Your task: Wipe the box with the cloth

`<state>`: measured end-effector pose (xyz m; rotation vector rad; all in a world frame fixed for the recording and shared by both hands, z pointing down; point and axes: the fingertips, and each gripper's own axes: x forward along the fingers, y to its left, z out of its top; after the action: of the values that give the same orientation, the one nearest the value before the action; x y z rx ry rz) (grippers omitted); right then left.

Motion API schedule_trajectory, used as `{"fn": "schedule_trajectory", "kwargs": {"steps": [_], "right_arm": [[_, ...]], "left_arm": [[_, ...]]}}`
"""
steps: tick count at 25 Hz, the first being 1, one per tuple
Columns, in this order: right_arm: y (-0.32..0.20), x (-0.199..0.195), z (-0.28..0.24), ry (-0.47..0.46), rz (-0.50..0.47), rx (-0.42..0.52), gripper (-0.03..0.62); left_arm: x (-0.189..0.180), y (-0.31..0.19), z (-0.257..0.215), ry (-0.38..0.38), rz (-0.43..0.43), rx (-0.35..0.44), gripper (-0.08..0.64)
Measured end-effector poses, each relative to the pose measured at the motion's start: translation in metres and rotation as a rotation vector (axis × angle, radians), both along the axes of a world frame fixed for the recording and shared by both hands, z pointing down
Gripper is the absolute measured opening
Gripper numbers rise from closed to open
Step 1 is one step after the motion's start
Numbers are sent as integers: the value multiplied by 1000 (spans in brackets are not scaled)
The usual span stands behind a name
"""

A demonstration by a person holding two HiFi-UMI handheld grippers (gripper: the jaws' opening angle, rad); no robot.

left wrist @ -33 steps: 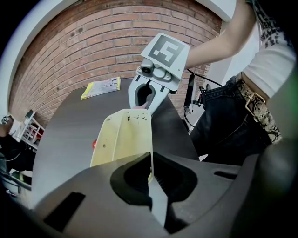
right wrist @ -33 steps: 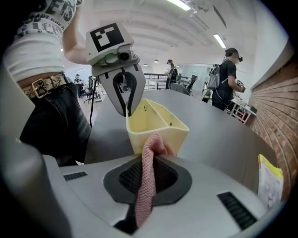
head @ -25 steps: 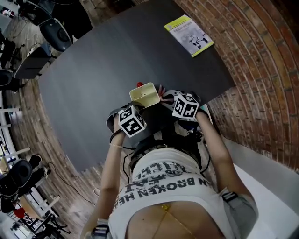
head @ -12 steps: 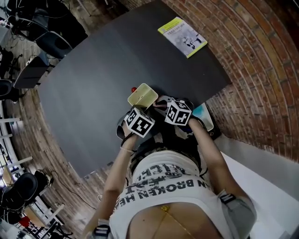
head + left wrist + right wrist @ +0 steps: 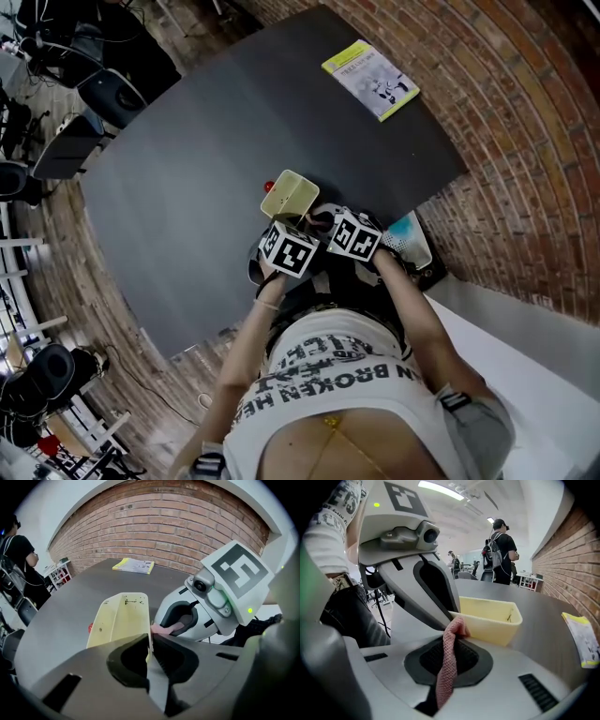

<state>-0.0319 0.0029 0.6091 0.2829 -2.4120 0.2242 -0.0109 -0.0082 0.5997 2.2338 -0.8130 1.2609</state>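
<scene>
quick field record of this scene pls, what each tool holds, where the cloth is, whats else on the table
left tool: shut on a wall of the box
right tool: shut on the cloth
cloth: pink, upper end against the box's outer wall near the rim
box: pale yellow, open-topped, near the table's front edge
table: dark, round
also on table: booklet at the far side; small red thing beside the box

Yellow box [image 5: 290, 194] apparently against left gripper [image 5: 287, 219]
</scene>
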Motion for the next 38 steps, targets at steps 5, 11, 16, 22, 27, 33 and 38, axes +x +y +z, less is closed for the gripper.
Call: {"fn": "schedule_trajectory", "kwargs": {"steps": [5, 11, 16, 22, 27, 33, 38], "right_arm": [[-8, 11, -10, 2, 73, 22, 17], [-17, 23, -51, -49, 102, 92, 17], [-27, 26, -92, -102, 121, 169, 17], [-34, 21, -157, -244, 178, 248, 17], [-33, 7, -207, -388, 204, 291, 17], [-31, -2, -232, -445, 188, 327, 17], [-33, -3, -235, -446, 176, 326, 17]], "left_arm": [[-10, 3, -21, 20, 50, 73, 77], [-24, -9, -69, 224, -65, 194, 77], [-35, -20, -102, 484, -218, 270, 18], [-48, -23, -153, 617, -277, 453, 8], [-54, -29, -201, 656, -313, 589, 8], [-50, -28, -231, 659, -309, 663, 8], [-41, -26, -235, 615, -270, 693, 8]]}}
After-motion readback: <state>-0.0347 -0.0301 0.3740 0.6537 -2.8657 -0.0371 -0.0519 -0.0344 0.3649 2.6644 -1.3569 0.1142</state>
